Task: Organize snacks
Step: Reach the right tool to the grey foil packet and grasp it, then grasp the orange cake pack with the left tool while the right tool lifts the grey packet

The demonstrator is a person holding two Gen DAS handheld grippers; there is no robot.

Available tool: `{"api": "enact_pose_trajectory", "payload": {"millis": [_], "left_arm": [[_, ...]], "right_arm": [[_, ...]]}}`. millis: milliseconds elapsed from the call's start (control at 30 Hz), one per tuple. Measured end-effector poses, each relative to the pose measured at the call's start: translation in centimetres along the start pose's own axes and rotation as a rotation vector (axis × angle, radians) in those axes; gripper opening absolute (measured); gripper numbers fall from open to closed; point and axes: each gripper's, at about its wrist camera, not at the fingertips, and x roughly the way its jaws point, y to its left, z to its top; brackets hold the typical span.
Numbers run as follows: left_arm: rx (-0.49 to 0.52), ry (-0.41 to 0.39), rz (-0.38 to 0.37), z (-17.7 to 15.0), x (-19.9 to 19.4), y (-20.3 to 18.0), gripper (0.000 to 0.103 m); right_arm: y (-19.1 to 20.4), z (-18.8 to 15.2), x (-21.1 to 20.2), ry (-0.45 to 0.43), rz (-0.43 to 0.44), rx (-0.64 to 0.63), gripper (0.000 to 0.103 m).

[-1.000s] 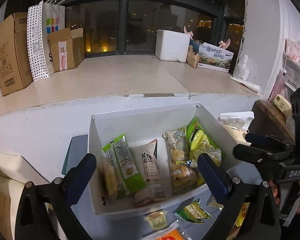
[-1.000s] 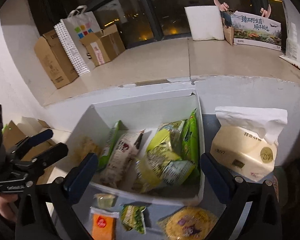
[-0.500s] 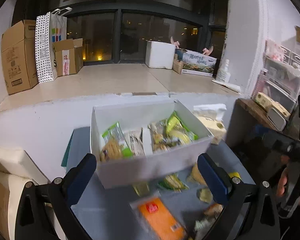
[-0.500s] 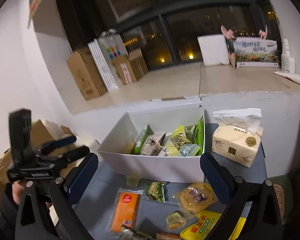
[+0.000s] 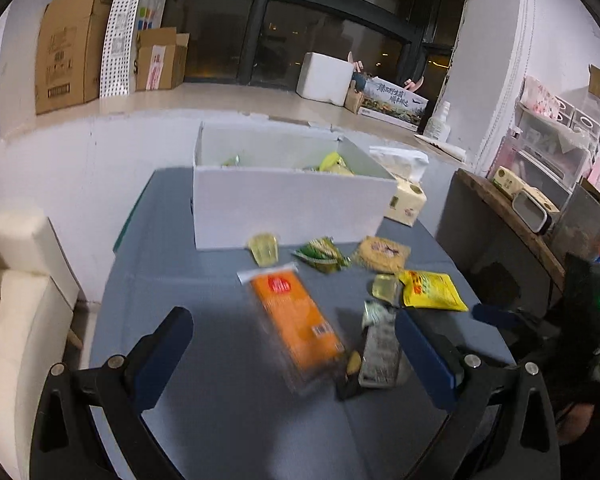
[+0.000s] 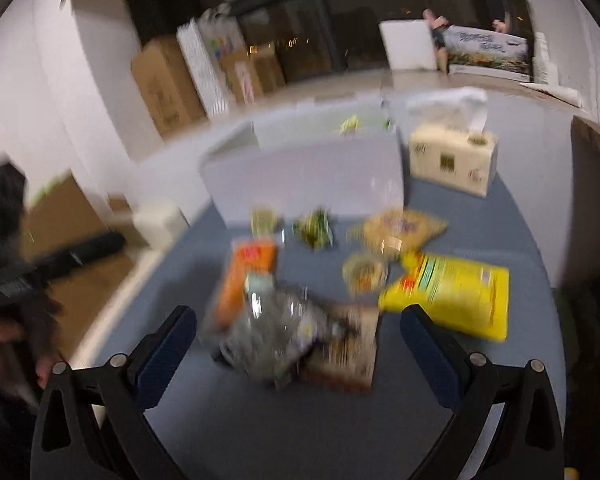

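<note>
We see a white box [image 5: 288, 208] at the far end of a blue-gray table [image 5: 204, 420], and a few snacks peek over its top edge. More snacks lie loose on the table in front of the box. There is a long orange pack [image 5: 296, 320], a small clear jelly cup [image 5: 264, 249] just in front of the box wall, a little green pack [image 5: 321, 255], a round tan cracker pack [image 5: 382, 254] and a bright yellow bag [image 5: 432, 290]. A silver pack [image 5: 378, 350] lies just beside the orange pack. A tissue box [image 5: 406, 200] stands next to the white box. Our left gripper [image 5: 296, 354] hangs above the orange pack with its two blue fingers [image 5: 162, 354] wide apart and nothing between them. Our right gripper [image 6: 296, 354] also has its fingers spread wide and holds nothing. It hangs over the silver pack, but that view is very blurry, so we cannot tell more.
</note>
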Motion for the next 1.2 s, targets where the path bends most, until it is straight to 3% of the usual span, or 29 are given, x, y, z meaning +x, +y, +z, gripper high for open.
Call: {"api": "enact_pose_trajectory", "payload": {"millis": [333,433,533,567,600,633,700,733,867,933,1200], "left_arm": [[-0.043,0.011,0.001,-1.7,-1.0,0.7,0.103],[-0.063,0.019,0.008,-2.2,-1.0,1.3,0.103],[-0.073,0.025,0.019,-2.5,-0.9,1.7,0.103],[-0.077,0.029,0.02,-2.6,-0.8,1.9,0.103],[-0.084,0.033,0.021,-2.6,-0.7,2.1,0.103],[-0.094,0.036,0.022,-2.8,-0.5,2.3,0.103],[-0.111,0.042,0.018,-2.9,-0.2,2.5,0.103],[-0.117,0.051,0.012,-2.9,0.1,2.6,0.103],[-0.113,0.069,0.021,-3.1,0.9,2.5,0.103],[-0.121,0.078,0.016,-3.1,1.3,2.6,0.103],[-0.121,0.12,-0.006,-2.2,4.1,2.1,0.103]], "right_arm": [[2.6,-0.3,5.5,0.092,-0.101,-0.166,0.103],[3.0,-0.5,7.5,0.146,-0.087,-0.176,0.103],[3.3,-0.5,8.0,0.139,-0.073,-0.188,0.103],[3.3,-0.5,8.1,0.14,-0.075,-0.185,0.1],[3.3,-0.4,8.0,0.13,-0.091,-0.188,0.088],[3.3,-0.3,7.8,0.122,-0.081,-0.187,0.083],[3.1,0.3,7.0,0.096,-0.074,-0.183,0.046],[2.8,0.7,6.7,0.092,-0.061,-0.167,0.037],[2.5,1.3,6.4,0.101,-0.026,-0.162,0.028],[2.2,1.7,5.7,0.082,-0.003,-0.131,0.01],[1.3,3.3,2.9,0.034,-0.001,-0.131,0.007]]}}
